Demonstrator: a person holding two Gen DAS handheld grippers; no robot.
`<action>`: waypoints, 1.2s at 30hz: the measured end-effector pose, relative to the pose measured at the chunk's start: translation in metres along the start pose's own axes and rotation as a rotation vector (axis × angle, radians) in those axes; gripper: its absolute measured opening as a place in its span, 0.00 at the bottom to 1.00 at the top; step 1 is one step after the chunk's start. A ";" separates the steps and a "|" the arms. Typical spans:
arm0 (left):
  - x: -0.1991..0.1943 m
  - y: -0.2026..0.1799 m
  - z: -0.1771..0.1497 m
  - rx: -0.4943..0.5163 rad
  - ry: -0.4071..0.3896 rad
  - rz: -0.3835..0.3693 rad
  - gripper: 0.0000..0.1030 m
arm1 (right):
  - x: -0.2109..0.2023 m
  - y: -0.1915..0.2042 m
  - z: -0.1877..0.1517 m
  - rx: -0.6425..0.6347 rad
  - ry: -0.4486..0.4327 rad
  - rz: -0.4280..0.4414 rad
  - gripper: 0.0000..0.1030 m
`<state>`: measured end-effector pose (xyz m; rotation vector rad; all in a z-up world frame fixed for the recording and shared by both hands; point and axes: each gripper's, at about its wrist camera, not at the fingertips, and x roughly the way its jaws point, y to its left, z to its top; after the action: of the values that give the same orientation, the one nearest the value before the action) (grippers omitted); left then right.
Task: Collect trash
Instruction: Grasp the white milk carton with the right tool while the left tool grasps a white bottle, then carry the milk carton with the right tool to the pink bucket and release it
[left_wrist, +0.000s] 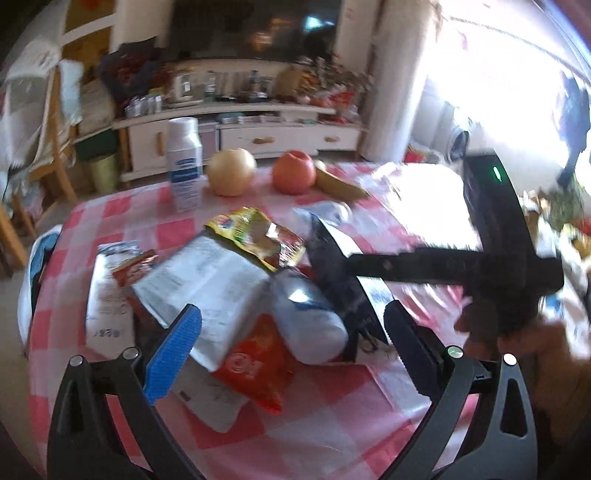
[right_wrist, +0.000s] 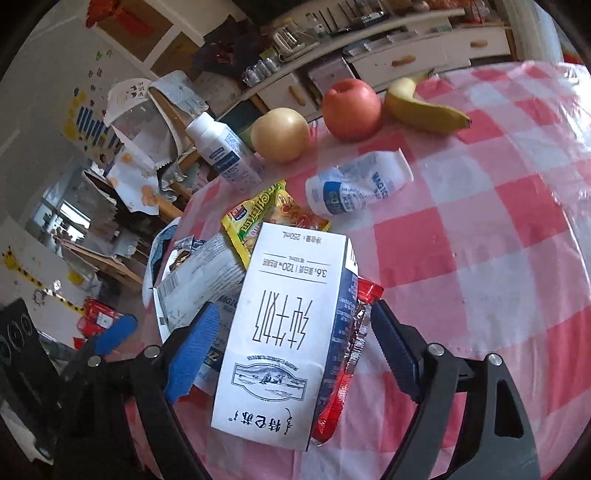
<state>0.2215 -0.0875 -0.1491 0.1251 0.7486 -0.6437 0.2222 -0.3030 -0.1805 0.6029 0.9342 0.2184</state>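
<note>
The trash lies heaped at the near-left part of the bench (right_wrist: 480, 229), which carries a red-and-white checked cover. In the right wrist view a white milk carton (right_wrist: 280, 332) stands between the fingers of the right claw (right_wrist: 291, 325); the jaws are apart, and contact cannot be confirmed. A red wrapper (right_wrist: 351, 343) lies against the carton's right side. Beyond the carton lie a yellow noodle packet (right_wrist: 258, 218) and a crushed white bottle (right_wrist: 354, 184).

The left claw (left_wrist: 291, 325) is spread wide over an orange snack bag (left_wrist: 255, 365), a crumpled bottle (left_wrist: 306, 317) and white paper packaging (left_wrist: 210, 284).

Farther off stand an upright white bottle (right_wrist: 221, 151), a pear (right_wrist: 280, 134), an apple (right_wrist: 351, 109) and a banana (right_wrist: 424, 107). A low white cabinet (left_wrist: 240, 129) backs the room.
</note>
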 end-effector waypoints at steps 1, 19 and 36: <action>0.001 -0.004 -0.002 0.020 0.006 0.000 0.96 | 0.001 -0.002 0.000 0.005 0.005 0.006 0.81; 0.039 -0.023 -0.018 0.118 0.104 0.152 0.77 | 0.013 0.006 0.000 -0.026 0.048 0.011 0.81; 0.038 -0.020 -0.021 0.059 0.099 0.168 0.44 | 0.010 0.007 -0.003 -0.083 0.048 -0.056 0.64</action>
<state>0.2179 -0.1159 -0.1870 0.2723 0.8050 -0.5020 0.2262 -0.2916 -0.1852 0.4962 0.9823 0.2209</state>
